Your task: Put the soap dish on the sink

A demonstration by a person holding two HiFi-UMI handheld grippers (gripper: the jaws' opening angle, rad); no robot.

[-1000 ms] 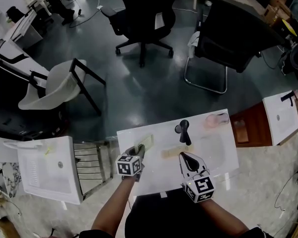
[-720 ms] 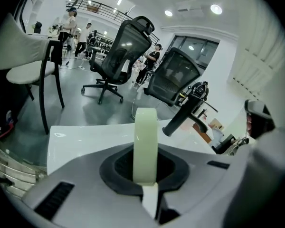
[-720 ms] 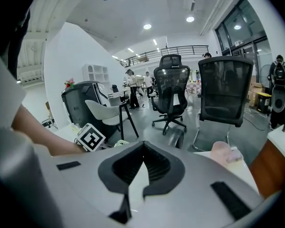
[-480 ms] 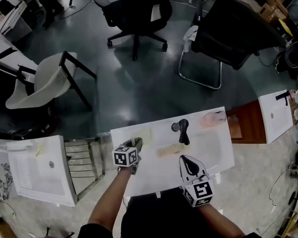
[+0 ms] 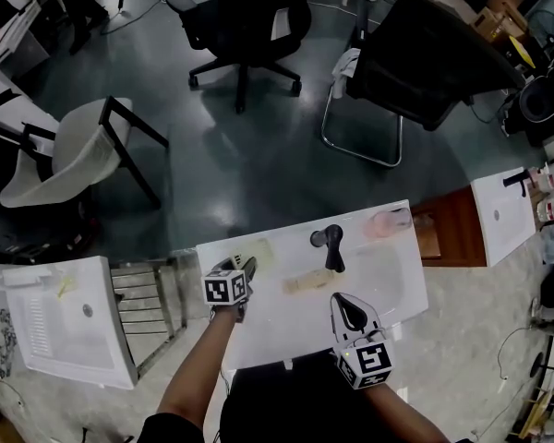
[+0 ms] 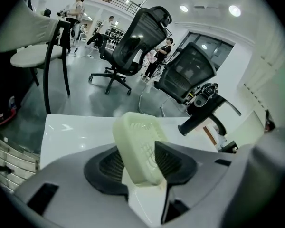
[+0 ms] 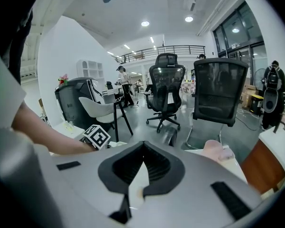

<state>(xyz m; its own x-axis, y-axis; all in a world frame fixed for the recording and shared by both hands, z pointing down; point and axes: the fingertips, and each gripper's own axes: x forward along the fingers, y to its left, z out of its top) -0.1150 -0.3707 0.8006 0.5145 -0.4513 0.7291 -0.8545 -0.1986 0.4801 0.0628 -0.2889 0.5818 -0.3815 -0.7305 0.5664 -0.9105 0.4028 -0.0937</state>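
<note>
The pale yellow-green soap dish (image 6: 140, 148) stands tilted between my left gripper's (image 6: 139, 164) jaws, its far end down on the white sink's (image 6: 66, 132) left rim. Those jaws are opening and no longer pinch the dish. From the head view the soap dish (image 5: 259, 256) lies at the sink's (image 5: 392, 293) back left corner, with the left gripper (image 5: 243, 268) right at it. My right gripper (image 5: 344, 301) hovers over the sink's near edge, shut and empty; its own view shows the right gripper (image 7: 141, 172) with tips together.
A black faucet (image 5: 331, 243) rises at the sink's back middle. A beige bar (image 5: 308, 282) lies in the basin, and a pink object (image 5: 389, 221) sits at the back right corner. Office chairs (image 5: 258, 17) stand on the floor beyond; another white sink (image 5: 60, 321) is at left.
My left gripper sank toward the sink's left rim with the soap dish. The right gripper stayed where it was.
</note>
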